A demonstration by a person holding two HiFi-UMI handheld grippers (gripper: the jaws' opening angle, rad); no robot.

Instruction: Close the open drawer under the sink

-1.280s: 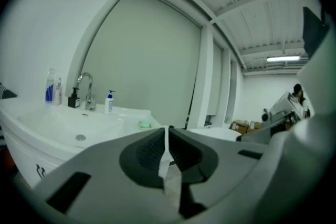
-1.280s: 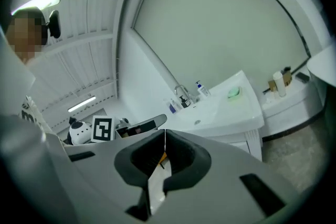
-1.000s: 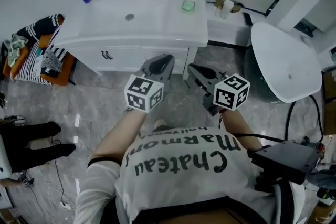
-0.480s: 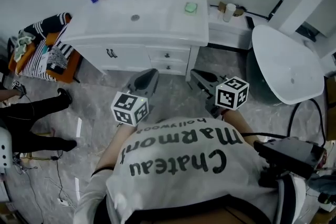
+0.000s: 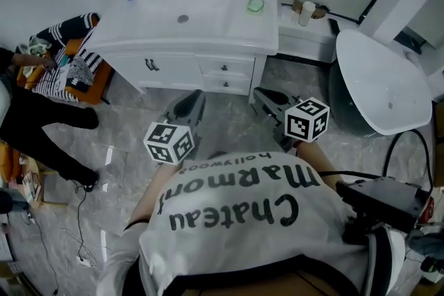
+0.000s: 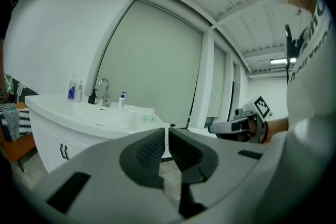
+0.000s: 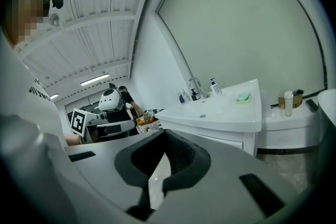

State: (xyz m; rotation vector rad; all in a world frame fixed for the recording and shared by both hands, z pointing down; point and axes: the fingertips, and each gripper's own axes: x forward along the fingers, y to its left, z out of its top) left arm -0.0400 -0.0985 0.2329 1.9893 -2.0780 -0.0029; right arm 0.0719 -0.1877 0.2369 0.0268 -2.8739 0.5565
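Observation:
The white vanity [image 5: 208, 45] stands ahead, seen from above in the head view. Its two small drawers [image 5: 224, 68] under the sink's right part look flush with the cabinet front. My left gripper [image 5: 197, 94] hangs a short way in front of them, shut and holding nothing. My right gripper [image 5: 257, 91] is beside it near the vanity's right corner, also shut and holding nothing. The left gripper view shows the left gripper [image 6: 166, 129] with its pads nearly meeting, aimed past the vanity [image 6: 79, 123]. In the right gripper view, the right gripper [image 7: 165, 131] points toward the vanity [image 7: 220, 118].
A person in black [image 5: 41, 125] stands at the left by an orange seat piled with striped cloth [image 5: 69, 69]. A white oval lid [image 5: 385, 83] sits at the right. A low shelf with a bottle [image 5: 305, 12] adjoins the vanity. Cables [image 5: 80, 246] lie on the floor.
My left gripper has drawn back and leftward from the cabinet front, uncovering the drawers. The right gripper has barely moved. The person at the left has walked toward the orange seat.

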